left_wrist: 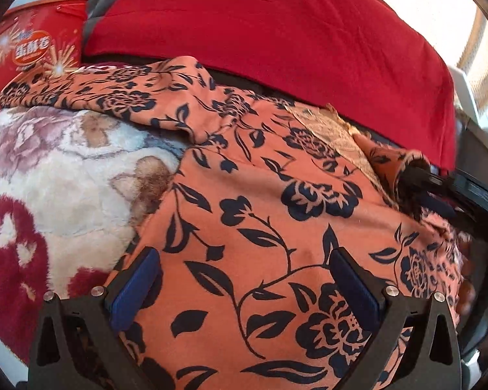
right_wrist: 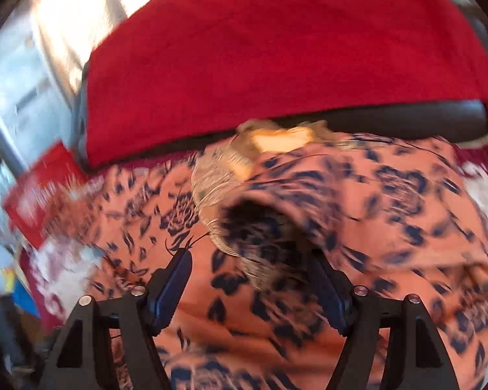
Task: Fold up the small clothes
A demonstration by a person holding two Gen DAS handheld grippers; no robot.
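An orange garment with a dark blue flower print lies spread over a plush floral blanket. My left gripper is open just above the cloth near its near edge, holding nothing. In the left wrist view the right gripper comes in from the right, with a fold of the garment draped over its tip. In the blurred right wrist view my right gripper is open, with a lifted fold of the garment and its beige lace trim between the fingers.
A red cushion lies behind the garment on a dark seat edge. A red printed tin stands at the back left. A white object sits at the far right.
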